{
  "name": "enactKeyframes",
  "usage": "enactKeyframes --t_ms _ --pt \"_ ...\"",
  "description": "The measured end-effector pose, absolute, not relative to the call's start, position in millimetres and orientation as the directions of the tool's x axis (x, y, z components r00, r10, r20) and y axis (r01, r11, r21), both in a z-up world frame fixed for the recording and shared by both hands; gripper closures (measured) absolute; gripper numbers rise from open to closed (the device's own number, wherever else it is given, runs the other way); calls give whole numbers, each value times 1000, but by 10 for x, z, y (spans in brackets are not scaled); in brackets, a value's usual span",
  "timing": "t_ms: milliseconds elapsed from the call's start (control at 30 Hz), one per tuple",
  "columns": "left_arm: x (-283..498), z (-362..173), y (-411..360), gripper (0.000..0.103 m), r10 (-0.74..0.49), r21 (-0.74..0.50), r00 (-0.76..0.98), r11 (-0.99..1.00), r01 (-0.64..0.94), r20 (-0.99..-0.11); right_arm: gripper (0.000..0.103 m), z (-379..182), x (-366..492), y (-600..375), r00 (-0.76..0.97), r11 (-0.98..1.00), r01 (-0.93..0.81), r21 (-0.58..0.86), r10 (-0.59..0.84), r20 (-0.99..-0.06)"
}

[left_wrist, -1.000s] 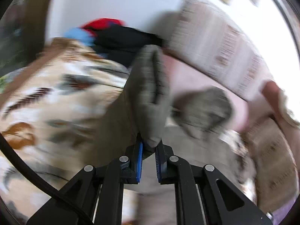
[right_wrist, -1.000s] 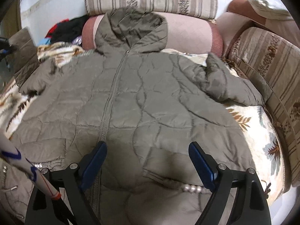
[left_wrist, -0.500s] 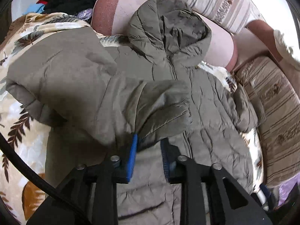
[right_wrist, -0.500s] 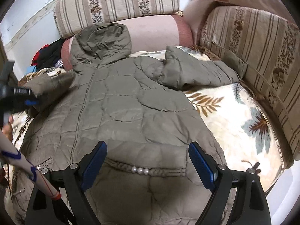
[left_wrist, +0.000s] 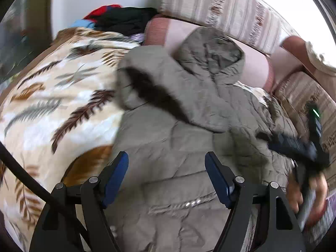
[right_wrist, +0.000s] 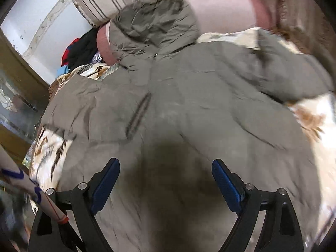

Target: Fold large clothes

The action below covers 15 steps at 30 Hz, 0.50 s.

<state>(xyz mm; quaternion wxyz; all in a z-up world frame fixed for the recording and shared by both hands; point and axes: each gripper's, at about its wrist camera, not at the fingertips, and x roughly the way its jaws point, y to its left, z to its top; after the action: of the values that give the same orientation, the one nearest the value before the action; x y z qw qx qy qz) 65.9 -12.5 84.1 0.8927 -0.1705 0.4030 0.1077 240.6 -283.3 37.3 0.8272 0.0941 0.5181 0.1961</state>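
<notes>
An olive quilted jacket lies spread on a leaf-patterned blanket, its hood at the far end resting against a pink bolster below striped cushions. The left gripper hangs over the jacket's near half with its blue-padded fingers spread wide and nothing between them — the quilted cloth lies below and beyond the tips. One sleeve lies folded across the chest, just far of those fingers. The right gripper is likewise released, its fingers parted over the jacket's lower front, casting a dark shadow on the cloth between them; whether the tips touch the fabric is hard to tell through the blur. The other sleeve lies at the far right, bent onto the blanket. A heap of dark and red clothes sits at the far left.
</notes>
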Motion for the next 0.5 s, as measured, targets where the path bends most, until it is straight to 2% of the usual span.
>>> enactKeyframes --t_ms 200,267,300,333,367,400,500 --pt "405 639 8 29 167 -134 626 905 -404 -762 12 -68 3049 -2147 239 869 -194 456 492 -837" --pt "353 583 28 29 200 -103 615 901 -421 -762 28 -92 3117 -1989 246 872 -201 447 487 -838" --pt "348 562 35 29 212 -92 612 900 -426 -762 52 -97 3148 -1909 227 862 -207 463 502 -834" --pt "353 549 36 29 217 -86 610 900 -428 -762 68 -101 3164 -1867 205 852 -209 480 518 -830" --pt "359 535 36 29 218 -83 608 901 -427 -763 73 -83 3172 -1837 197 852 -214 478 517 -833" --pt "364 529 33 29 217 -82 606 901 -426 -765 82 -38 3173 -1829 201 848 -234 475 521 -830" --pt "392 528 19 29 186 -109 605 903 -416 -774 87 175 3146 -1899 260 865 -294 406 481 -837"
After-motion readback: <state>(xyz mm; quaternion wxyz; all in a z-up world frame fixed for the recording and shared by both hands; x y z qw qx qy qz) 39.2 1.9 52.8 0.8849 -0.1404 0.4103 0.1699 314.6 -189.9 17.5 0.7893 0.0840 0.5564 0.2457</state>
